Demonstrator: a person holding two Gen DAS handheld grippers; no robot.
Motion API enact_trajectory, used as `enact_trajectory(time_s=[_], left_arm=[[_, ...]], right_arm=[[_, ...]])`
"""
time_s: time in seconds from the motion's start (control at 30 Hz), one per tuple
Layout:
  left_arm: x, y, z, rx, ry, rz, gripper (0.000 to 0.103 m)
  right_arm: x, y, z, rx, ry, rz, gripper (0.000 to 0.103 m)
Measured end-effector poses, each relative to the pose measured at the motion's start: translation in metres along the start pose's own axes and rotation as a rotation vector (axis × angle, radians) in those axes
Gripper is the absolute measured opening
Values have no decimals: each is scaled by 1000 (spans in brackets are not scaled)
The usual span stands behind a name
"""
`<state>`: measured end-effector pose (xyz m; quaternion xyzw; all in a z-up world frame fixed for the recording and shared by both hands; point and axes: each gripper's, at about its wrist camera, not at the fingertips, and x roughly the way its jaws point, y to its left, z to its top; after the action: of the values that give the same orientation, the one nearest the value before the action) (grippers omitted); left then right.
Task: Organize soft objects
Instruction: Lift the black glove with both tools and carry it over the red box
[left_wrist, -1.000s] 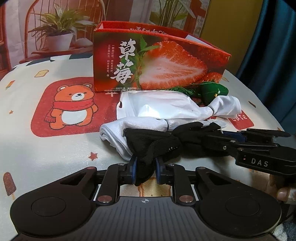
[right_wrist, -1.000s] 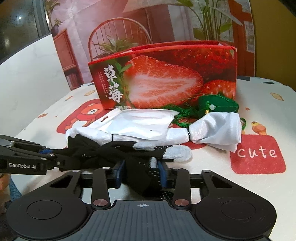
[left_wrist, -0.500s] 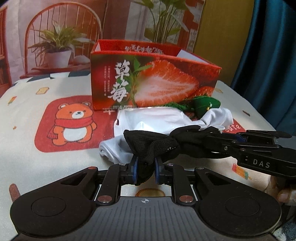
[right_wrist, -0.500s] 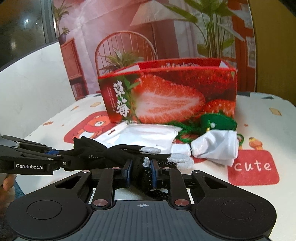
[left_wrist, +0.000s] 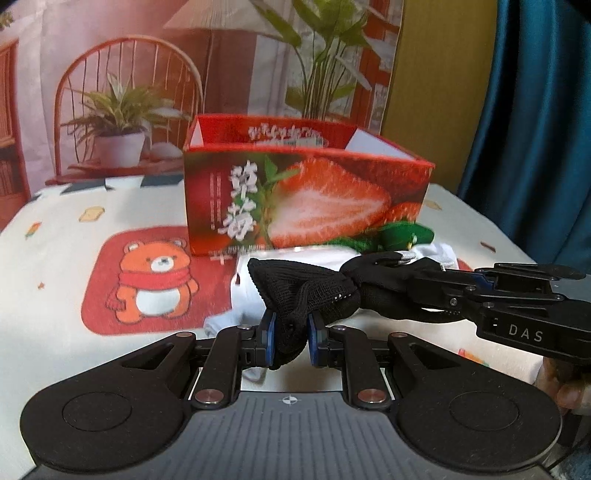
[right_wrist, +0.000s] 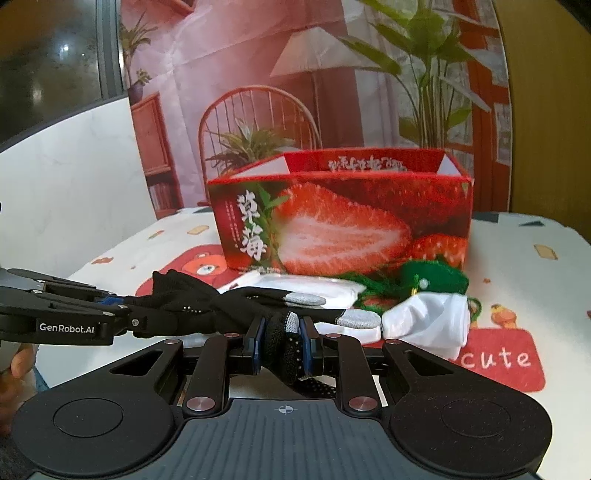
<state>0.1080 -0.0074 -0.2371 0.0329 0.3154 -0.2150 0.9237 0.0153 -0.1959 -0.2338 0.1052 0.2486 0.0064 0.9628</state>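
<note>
Grippers clenched on one black glove (left_wrist: 314, 291): left gripper (left_wrist: 289, 334) pinches cuff end, right gripper (right_wrist: 281, 345) pinches finger end. Glove stretched between them, above tablecloth (left_wrist: 55, 236). Beneath: white cloths (right_wrist: 428, 321), green knit (right_wrist: 436, 277). Beyond: open-topped box (left_wrist: 306, 206), near edge facing grippers. Open cloth left of box.

We have lifted the black glove (left_wrist: 306, 291) off the white socks (right_wrist: 424, 321), which now lie below and beyond both grippers. The strawberry box (left_wrist: 306, 206) sits lower ahead of our left gripper (left_wrist: 290, 341) and right gripper (right_wrist: 281, 345), its open top now showing.
</note>
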Motion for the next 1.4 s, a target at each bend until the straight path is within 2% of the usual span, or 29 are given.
enact_trajectory(time_s=[0.2, 0.57, 0.77, 0.93, 1.1, 1.23, 1.4], left_arm=[[-6, -3, 2, 5, -23, 1, 18], [-5, -1, -1, -8, -14, -7, 18], [-7, 0, 6, -2, -42, 0, 18], [-11, 1, 34, 4, -95, 7, 18], [-5, -4, 75, 26, -128, 6, 18], [12, -4, 109, 13, -137, 1, 18], [47, -6, 147, 11, -109, 24, 18]], right_arm=[[-9, 4, 8, -30, -43, -5, 18], [-9, 5, 6, -20, -34, -7, 18], [-9, 5, 10, -27, -49, -7, 18], [-10, 5, 30, -48, -88, -2, 18], [-5, -1, 70, -72, -133, -20, 18], [6, -12, 106, -70, -159, -29, 18], [38, -29, 144, -84, -160, -56, 18]])
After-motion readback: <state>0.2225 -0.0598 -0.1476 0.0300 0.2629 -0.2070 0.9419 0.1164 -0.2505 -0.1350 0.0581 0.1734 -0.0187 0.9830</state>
